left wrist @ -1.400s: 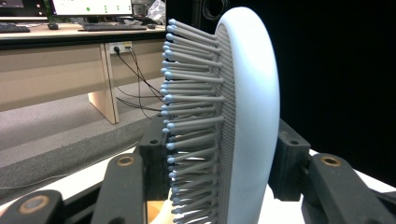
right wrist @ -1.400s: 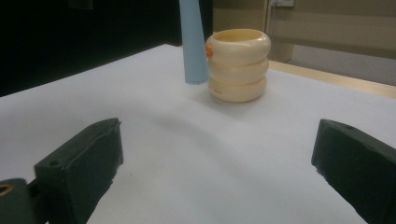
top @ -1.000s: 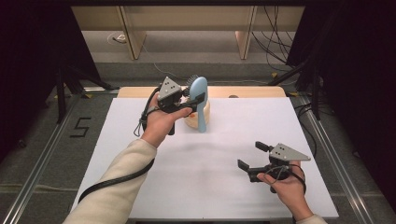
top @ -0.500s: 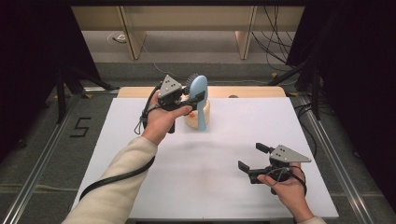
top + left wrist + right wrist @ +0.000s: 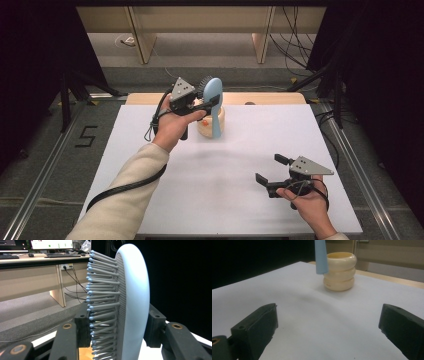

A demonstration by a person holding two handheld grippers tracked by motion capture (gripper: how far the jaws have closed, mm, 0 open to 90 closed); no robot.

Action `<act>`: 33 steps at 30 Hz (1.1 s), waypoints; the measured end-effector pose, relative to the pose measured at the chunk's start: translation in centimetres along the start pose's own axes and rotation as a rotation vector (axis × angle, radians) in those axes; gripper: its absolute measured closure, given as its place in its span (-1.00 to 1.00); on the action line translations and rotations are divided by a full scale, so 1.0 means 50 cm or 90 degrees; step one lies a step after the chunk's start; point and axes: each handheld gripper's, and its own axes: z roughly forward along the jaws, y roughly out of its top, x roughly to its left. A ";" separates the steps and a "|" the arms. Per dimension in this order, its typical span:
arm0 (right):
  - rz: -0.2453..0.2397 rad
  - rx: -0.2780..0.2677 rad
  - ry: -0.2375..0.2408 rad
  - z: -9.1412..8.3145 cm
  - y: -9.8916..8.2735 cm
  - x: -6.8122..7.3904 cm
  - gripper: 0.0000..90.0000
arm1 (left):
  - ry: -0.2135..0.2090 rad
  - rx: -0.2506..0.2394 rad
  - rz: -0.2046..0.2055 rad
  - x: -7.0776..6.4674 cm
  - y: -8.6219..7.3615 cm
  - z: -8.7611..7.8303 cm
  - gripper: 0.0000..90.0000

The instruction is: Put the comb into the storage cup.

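The brush (image 5: pixel 213 105) is pale blue plastic, with an oval head and a handle that narrows and then ends flat. Its grey bristles, each tipped with a small ball, stand out of a grey pad (image 5: pixel 120 305). The left tongs (image 5: pixel 204 102) are closed on the head, one jaw among the bristles and one on the smooth back. They hold the brush in the air at the far middle of the surface (image 5: pixel 150 150), just in front of a cream ringed holder (image 5: pixel 220 122).

The surface is a white sheet with a wooden edge along the far side. Grey floor lies around it, with dark curtains at both sides and wooden desk legs and cables beyond.

The brush hangs nearly upright: head up, handle end down, bristles toward the left tongs' side.

The right tongs (image 5: pixel 272 170) rest low at the near right, jaws wide apart and holding nothing.
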 end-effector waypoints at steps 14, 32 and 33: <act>0.005 0.001 -0.002 -0.002 -0.004 -0.002 -0.92 | 0.004 0.003 0.003 0.009 0.005 0.010 0.11; 0.006 0.005 0.000 0.001 -0.007 -0.002 -0.91 | 0.010 -0.004 0.004 0.019 0.020 0.016 0.11; 0.007 0.005 0.000 0.001 -0.007 -0.002 -0.91 | 0.011 -0.005 0.005 0.020 0.023 0.016 0.11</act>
